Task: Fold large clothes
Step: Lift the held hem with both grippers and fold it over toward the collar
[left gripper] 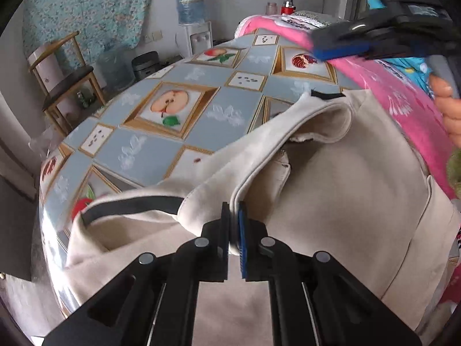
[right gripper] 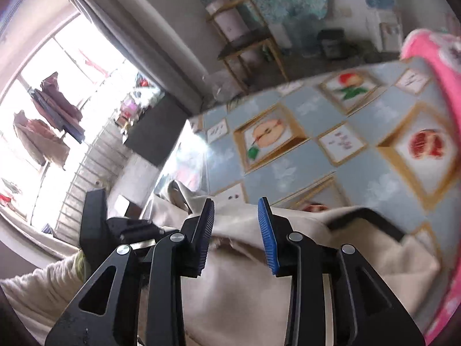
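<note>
Nearest in the left wrist view, the left claw (left gripper: 234, 225) is clamped tight on a folded edge of the cream garment (left gripper: 331, 201), its black and blue pads pinching the cloth between them. The garment lies spread over the near part of the desk (left gripper: 184, 141), with a dark strip of trim (left gripper: 132, 206) along one raised edge to the left of the claw and a small black loop (left gripper: 327, 94) at its far edge. Just beyond the claw the fabric rises in a soft fold with a hollow beneath it.

In the right wrist view, the right claw (right gripper: 236, 230) stands parted above the same cream cloth, with nothing pressed between its pads. From the left wrist view this claw appears at the upper right, blurred, above a pink blanket (left gripper: 403, 101), with a hand (left gripper: 449, 109) gripping its handle.

The desk carries a blue-grey oilcloth printed with framed fruit: a halved apple (left gripper: 170, 103), a peach (left gripper: 216, 53) and a pomegranate (left gripper: 302, 61). The pink blanket lies along the right side of the desk, touching the garment's edge.

Farther back stand a wooden chair (left gripper: 69, 77), a water dispenser (left gripper: 191, 17) with its blue bottle, and a flowered turquoise cloth (left gripper: 86, 8) hanging on the wall. The right wrist view also takes in a bright window (right gripper: 57, 109) with clothes hanging outside it.
</note>
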